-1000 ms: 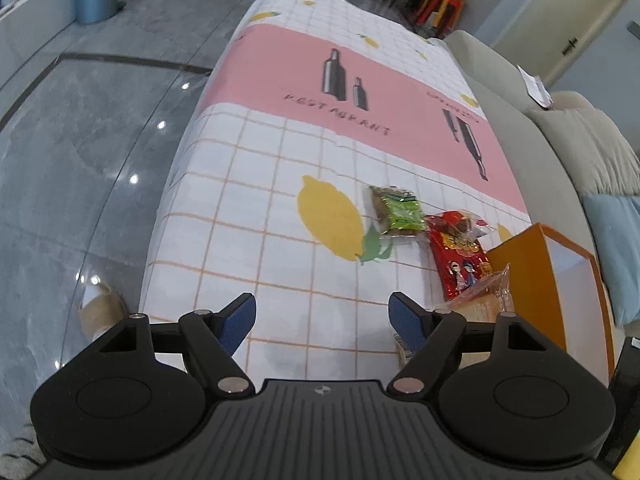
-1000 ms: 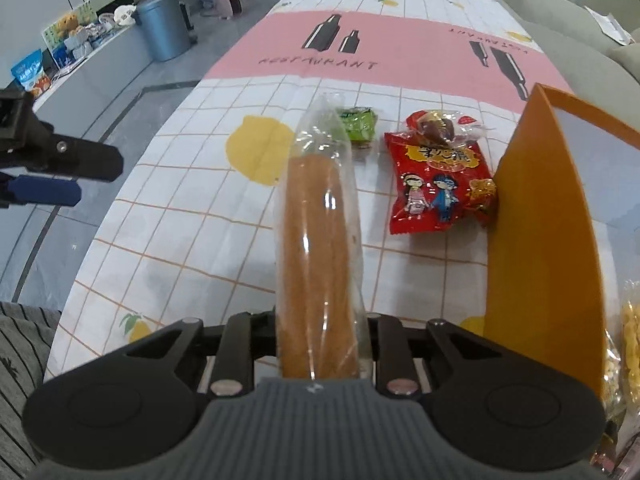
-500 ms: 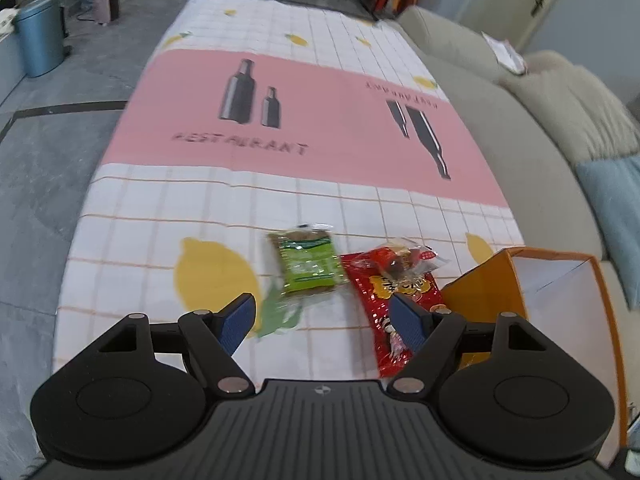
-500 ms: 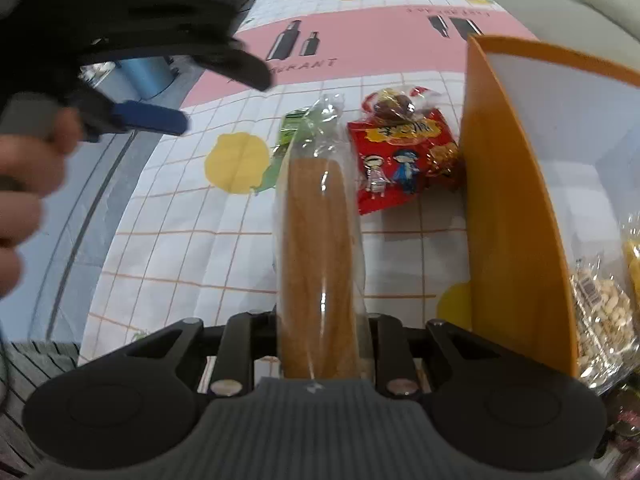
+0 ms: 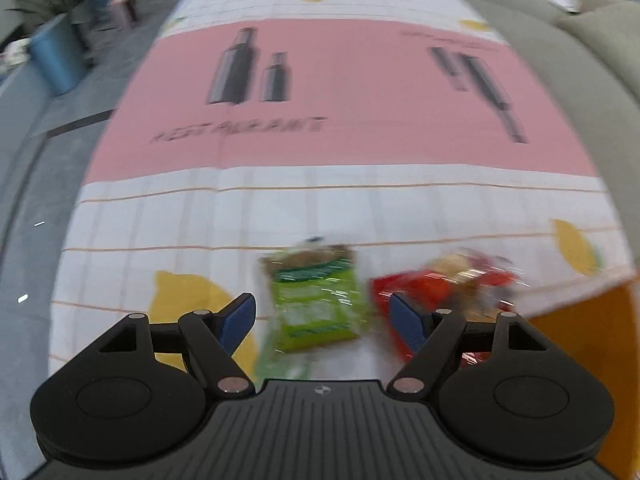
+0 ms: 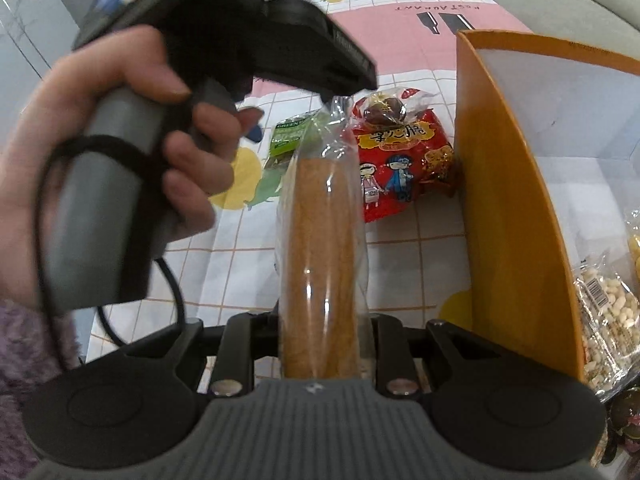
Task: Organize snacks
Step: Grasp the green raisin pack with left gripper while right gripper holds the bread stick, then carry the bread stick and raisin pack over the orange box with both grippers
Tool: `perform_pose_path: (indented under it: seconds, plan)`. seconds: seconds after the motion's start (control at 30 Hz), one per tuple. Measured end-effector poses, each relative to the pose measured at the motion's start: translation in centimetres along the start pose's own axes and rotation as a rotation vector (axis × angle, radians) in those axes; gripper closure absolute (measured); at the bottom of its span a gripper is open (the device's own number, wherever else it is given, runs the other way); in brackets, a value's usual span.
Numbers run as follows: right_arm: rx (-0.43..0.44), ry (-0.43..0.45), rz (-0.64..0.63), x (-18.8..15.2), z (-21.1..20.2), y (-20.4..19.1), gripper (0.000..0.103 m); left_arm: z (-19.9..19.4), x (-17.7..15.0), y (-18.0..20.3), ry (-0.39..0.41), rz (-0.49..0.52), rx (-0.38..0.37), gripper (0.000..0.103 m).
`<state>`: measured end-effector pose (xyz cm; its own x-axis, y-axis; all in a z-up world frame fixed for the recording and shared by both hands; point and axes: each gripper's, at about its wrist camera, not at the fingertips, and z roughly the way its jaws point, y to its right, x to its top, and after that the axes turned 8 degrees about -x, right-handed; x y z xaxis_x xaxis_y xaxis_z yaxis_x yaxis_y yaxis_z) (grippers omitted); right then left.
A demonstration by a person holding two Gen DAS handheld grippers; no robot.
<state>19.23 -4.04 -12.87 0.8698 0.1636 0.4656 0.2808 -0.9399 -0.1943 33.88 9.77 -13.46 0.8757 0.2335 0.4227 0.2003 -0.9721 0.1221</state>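
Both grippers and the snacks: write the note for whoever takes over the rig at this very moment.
Right gripper: shut on the long wrapped cake, held over the tablecloth beside the orange box.
Left gripper: open, empty, hovering over the green packet.
On the table: green packet, red packet and a small wrapped snack on top of it.
Done: a peanut bag already lies in the box.
Left: drop the cake in the box, then the green packet, red packet and small snack.
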Motion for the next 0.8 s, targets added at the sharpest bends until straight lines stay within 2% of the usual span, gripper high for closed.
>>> perform_pose_path:
  seconds: [0.03,0.17,0.2,0.23,0.27,0.3,0.47,0.57,0.8]
  plan:
    - [0.001,0.000,0.001,0.0,0.0,0.0,0.082,0.2,0.0,-0.3,0.008,-0.014,0.018,0.014]
    - [-0.001,0.006,0.002,-0.2,-0.2,-0.1,0.082,1.7,0.0,-1.6,-0.032,-0.082,-0.040,0.014]
    - [0.000,0.007,0.001,-0.3,-0.2,0.0,0.082,2.1,0.0,-1.9,-0.039,-0.099,-0.051,0.018]
    - [0.000,0.008,0.001,-0.3,-0.3,0.0,0.082,1.9,-0.2,-1.9,-0.014,-0.102,-0.058,0.027]
    - [0.000,0.008,0.000,-0.3,-0.4,0.0,0.082,1.6,-0.3,-1.9,-0.009,-0.100,-0.052,0.050]
    - [-0.001,0.009,-0.001,-0.3,-0.4,0.1,0.082,1.3,-0.4,-1.7,-0.009,-0.088,-0.034,0.052]
    - [-0.009,0.011,-0.002,-0.3,-0.5,0.0,0.082,0.5,-1.2,-2.2,-0.032,-0.088,-0.061,0.055]
    - [-0.020,0.011,-0.017,-0.1,-0.6,-0.5,0.082,-1.1,-2.1,-2.8,-0.018,-0.085,-0.075,0.055]
    - [-0.026,0.041,-0.043,-0.2,-2.5,-1.1,0.082,-7.0,-4.3,-3.9,0.086,-0.087,-0.056,0.055]
